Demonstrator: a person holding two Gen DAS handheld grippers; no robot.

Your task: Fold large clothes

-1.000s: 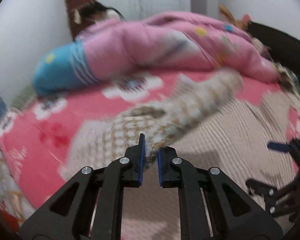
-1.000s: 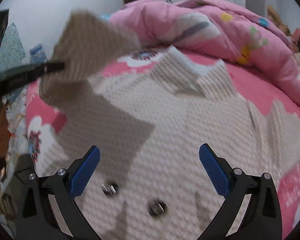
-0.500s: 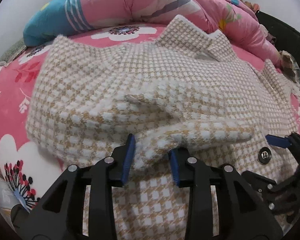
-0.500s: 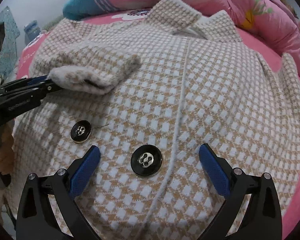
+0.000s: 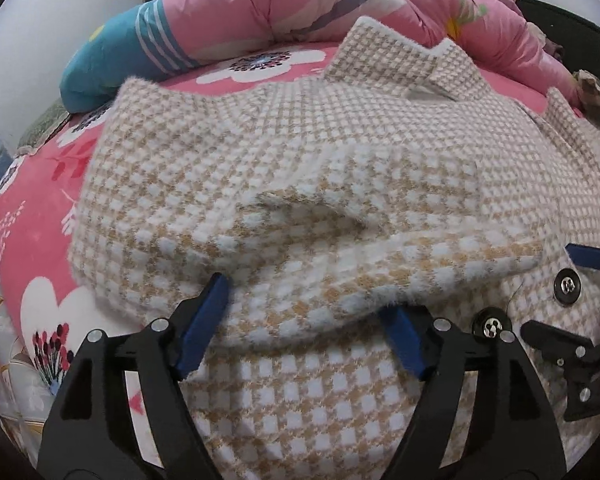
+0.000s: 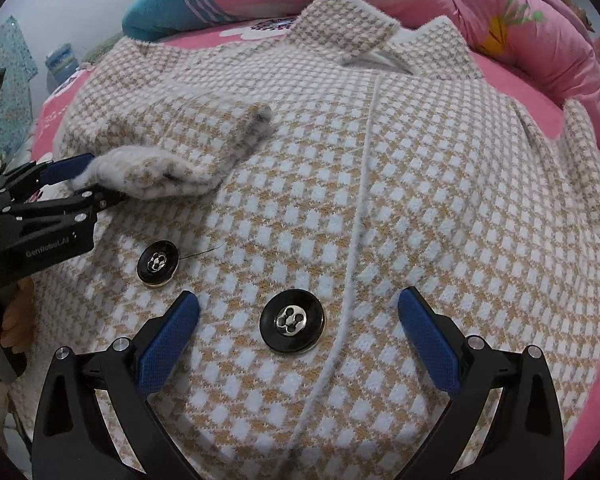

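A beige-and-white checked coat (image 5: 260, 152) lies spread, front up, on the bed, with two black buttons (image 6: 293, 322) near its front edge. One sleeve (image 5: 380, 256) is folded across the chest. My left gripper (image 5: 304, 304) is low over the coat with its jaws opening. The sleeve's cuff (image 6: 156, 172) lies loose between the fingers and the pads do not press on it. From the right wrist view the left gripper (image 6: 96, 178) shows at the left. My right gripper (image 6: 300, 300) hovers wide open over the larger button and holds nothing.
A pink flowered sheet (image 5: 32, 216) covers the bed, whose edge drops off at the left. A rolled pink quilt (image 5: 300, 4) and a blue striped pillow (image 5: 116, 60) lie behind the collar. A hand (image 6: 12, 320) holds the left gripper.
The left gripper came down with the sleeve, laid it across the coat's chest, and its jaws went from shut on the cuff to wide apart. The right gripper sank closer to the coat, still open.
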